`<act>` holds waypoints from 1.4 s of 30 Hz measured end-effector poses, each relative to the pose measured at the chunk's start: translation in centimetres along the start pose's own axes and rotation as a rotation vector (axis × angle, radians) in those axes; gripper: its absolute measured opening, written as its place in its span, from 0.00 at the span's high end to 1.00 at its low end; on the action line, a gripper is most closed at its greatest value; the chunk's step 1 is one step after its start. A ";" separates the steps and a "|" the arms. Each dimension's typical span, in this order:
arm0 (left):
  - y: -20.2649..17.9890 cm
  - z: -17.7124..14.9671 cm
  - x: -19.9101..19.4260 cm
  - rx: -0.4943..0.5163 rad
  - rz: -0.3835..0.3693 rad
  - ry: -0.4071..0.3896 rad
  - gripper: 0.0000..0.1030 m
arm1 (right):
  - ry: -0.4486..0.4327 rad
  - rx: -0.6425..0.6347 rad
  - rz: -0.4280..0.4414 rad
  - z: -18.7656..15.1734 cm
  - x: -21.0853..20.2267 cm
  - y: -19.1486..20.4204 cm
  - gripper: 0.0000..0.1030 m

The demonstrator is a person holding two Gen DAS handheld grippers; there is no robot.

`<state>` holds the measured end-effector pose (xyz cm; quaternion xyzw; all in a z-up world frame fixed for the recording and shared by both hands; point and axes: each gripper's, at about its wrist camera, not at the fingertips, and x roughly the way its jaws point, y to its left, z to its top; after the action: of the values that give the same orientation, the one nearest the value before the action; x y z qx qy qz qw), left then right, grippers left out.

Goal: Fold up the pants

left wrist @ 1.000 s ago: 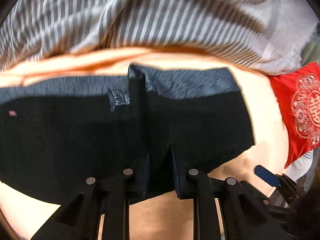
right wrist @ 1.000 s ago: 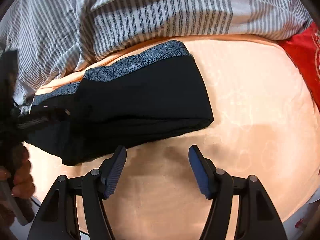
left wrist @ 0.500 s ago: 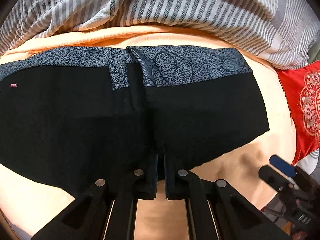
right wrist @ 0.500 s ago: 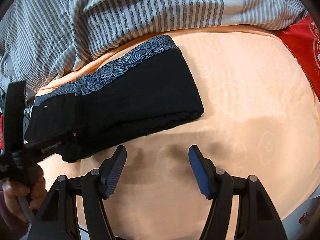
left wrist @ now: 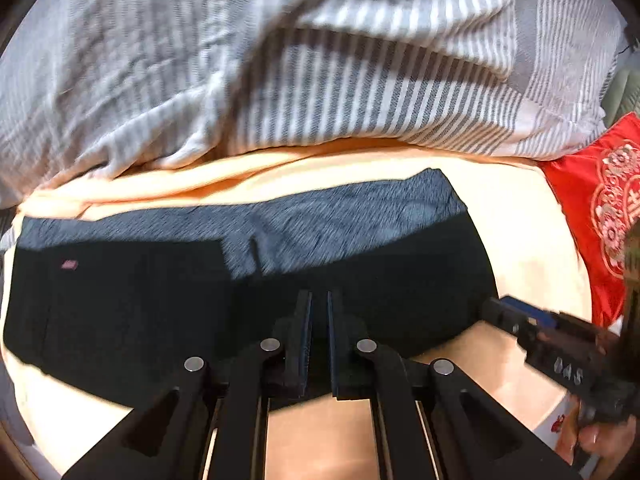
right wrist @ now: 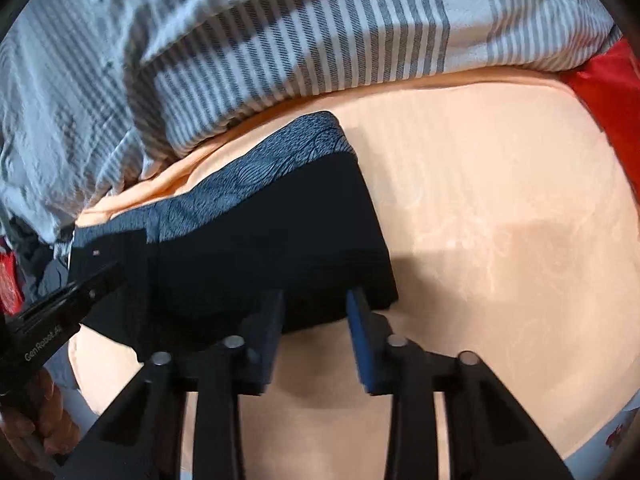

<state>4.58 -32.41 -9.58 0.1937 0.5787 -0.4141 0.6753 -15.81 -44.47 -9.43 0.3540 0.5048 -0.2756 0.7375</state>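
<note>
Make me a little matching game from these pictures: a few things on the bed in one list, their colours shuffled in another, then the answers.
Things:
1. pants
2. sheet
3. blanket
4. cushion

Colours:
A. red with a pale pattern
B. grey and white stripes
C. black with a patterned blue-grey band
D. peach

Pairs: 1-C, 2-D, 3-B, 4-A
</note>
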 end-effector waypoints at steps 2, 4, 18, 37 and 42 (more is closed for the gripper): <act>0.1 0.7 2.0 -0.017 0.042 0.026 0.93 | -0.003 0.008 -0.005 0.7 0.4 -0.1 0.67; 1.0 0.4 4.7 -0.060 0.106 0.086 0.93 | -0.002 0.008 0.001 1.3 0.9 0.1 0.67; 0.6 -1.4 7.0 -0.044 0.204 0.113 0.93 | 0.052 -0.090 -0.009 1.3 4.0 0.5 0.65; -3.5 -1.1 4.0 -0.054 0.169 0.084 0.93 | 0.057 -0.083 0.037 1.4 3.7 0.7 0.51; -4.4 -1.7 2.5 -0.063 0.169 0.103 0.10 | 0.074 -0.090 0.041 1.0 2.4 1.0 0.46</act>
<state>0.02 -34.59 -11.43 0.2417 0.6070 -0.3266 0.6830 -13.70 -44.81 -11.19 0.3405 0.5363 -0.2243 0.7390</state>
